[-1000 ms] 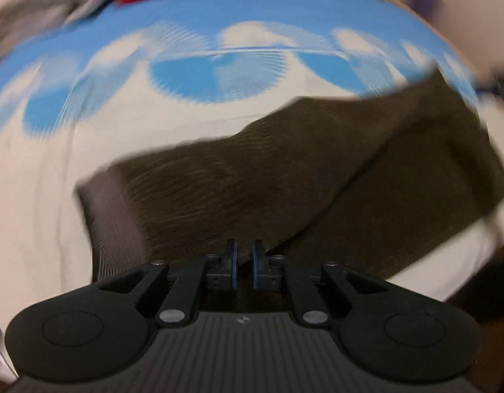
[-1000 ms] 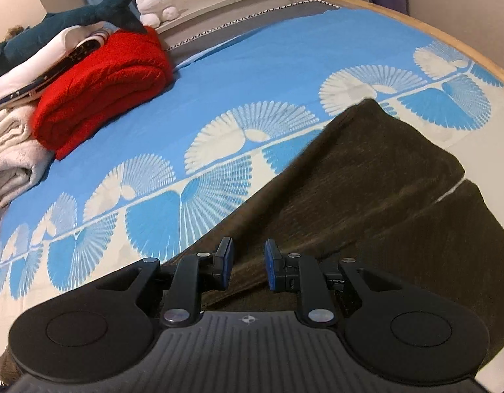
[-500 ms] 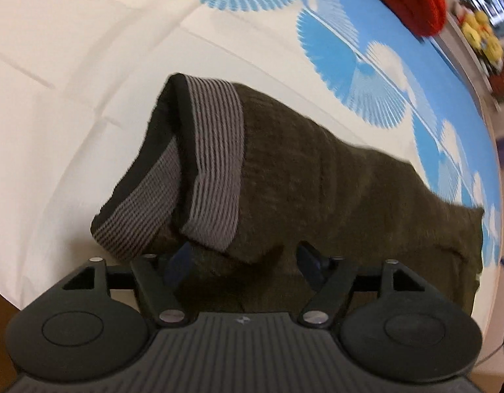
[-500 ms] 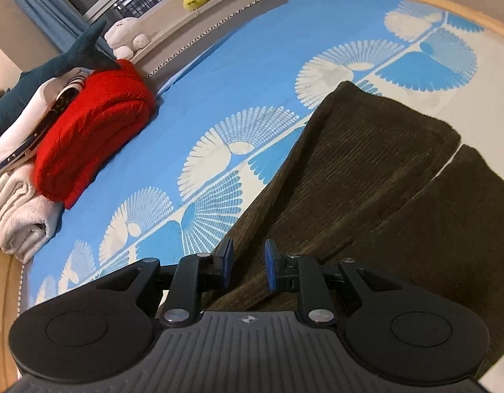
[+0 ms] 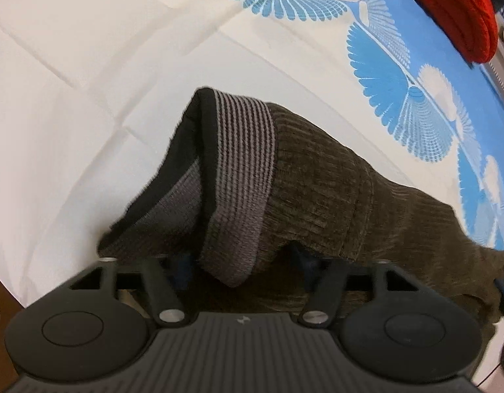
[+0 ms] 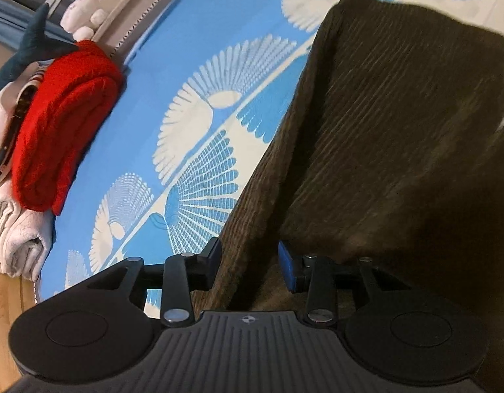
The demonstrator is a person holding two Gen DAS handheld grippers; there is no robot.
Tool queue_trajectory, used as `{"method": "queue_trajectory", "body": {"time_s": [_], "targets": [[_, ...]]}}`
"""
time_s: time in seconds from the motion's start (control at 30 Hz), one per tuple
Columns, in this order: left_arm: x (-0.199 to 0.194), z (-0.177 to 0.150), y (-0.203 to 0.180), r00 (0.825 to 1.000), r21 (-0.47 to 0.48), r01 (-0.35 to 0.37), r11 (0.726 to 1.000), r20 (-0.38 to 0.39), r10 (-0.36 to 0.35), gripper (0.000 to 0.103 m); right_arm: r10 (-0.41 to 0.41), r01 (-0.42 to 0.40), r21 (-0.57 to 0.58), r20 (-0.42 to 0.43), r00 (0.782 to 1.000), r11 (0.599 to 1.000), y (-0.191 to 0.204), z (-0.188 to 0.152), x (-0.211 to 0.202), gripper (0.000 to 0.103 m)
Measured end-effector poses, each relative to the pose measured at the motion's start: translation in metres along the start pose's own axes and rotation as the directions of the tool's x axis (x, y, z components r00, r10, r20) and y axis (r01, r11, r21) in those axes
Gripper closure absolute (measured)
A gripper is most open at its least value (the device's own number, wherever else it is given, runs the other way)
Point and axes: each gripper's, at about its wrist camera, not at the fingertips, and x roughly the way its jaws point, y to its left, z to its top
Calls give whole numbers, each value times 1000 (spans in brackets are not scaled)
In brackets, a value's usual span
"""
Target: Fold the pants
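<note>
Dark brown corduroy pants (image 5: 333, 190) lie on the bed, with a grey striped waistband (image 5: 242, 177) bunched up toward me in the left wrist view. My left gripper (image 5: 242, 265) is open, its jaws wide on either side of the waistband corner, the fingertips partly hidden under the cloth. In the right wrist view the pants (image 6: 399, 114) stretch away with a raised fold edge. My right gripper (image 6: 250, 258) is open with that fold edge between its blue pads (image 6: 286, 262).
The bed cover (image 6: 202, 65) is blue with white fan patterns, white nearer the edge (image 5: 71, 98). A red folded blanket (image 6: 62, 124) on beige towels (image 6: 16, 239) sits at the far left, plush toys behind. Wooden floor (image 6: 3, 321) shows at the lower left.
The left gripper opened and swung round to the waistband end, closing in on it. The right gripper opened wider and moved down onto the pants' fold edge.
</note>
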Motion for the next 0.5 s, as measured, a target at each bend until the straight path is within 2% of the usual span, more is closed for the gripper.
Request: {"method": "queue_trajectory", "body": {"time_s": [0.03,0.17,0.2,0.27,0.37,0.5], "targets": [[-1,0,-1,1000,15,-10,1000,11,10,61,-4,4,7,-6,1000,1000,1,-1,7,62],[-9,2,0,999,38,3,999,49,-5,71,-26,26,-7,-3,1000,1000,9,-6,18,65],[-11,2,-1,998,45,6,999,58,-9,72,-25,25,-19,4,1000,999,11,-6,16,78],[-18,1,-3,996,66,12,998,85,-18,74,-23,25,-52,31,999,998,15,-7,10,94],[-29,1,-4,992,78,32,996,121,-41,77,17,-11,-81,65,998,997,19,-7,-13,100],[-52,-1,1,978,91,65,994,194,-82,78,62,-47,-152,93,994,987,23,-12,-68,101]]}}
